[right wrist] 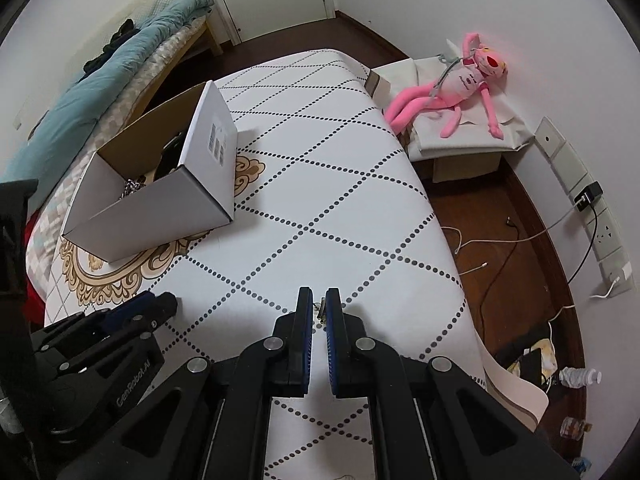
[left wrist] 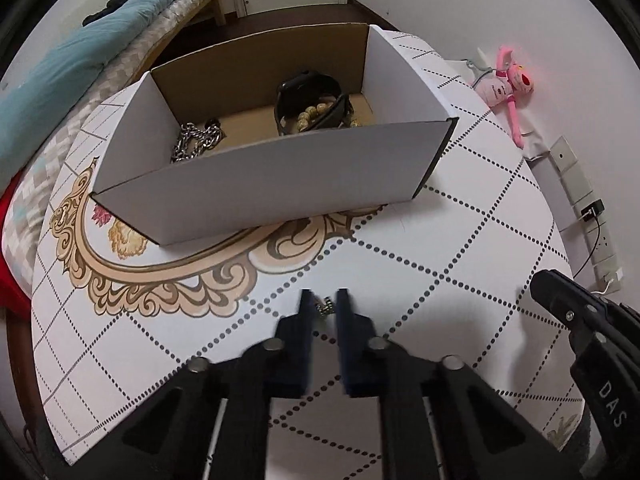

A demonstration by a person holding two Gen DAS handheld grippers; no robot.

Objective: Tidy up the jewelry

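Note:
An open white cardboard box (left wrist: 280, 184) stands on the patterned table (left wrist: 460, 248). It holds a silver chain (left wrist: 196, 140), a black band (left wrist: 308, 96) and a beaded bracelet (left wrist: 316, 114). My left gripper (left wrist: 325, 306) is shut on a small metal jewelry piece (left wrist: 326, 306), low over the table in front of the box. My right gripper (right wrist: 319, 308) is shut on a small metal jewelry piece (right wrist: 320, 309) to the right of the box (right wrist: 160, 200). The left gripper also shows in the right wrist view (right wrist: 160, 304).
A pink plush toy (right wrist: 460, 88) lies on a cloth-covered stand past the table's right edge. A bed with a teal quilt (left wrist: 80, 52) is at far left. Cables and bottles (right wrist: 576, 378) lie on the floor at right.

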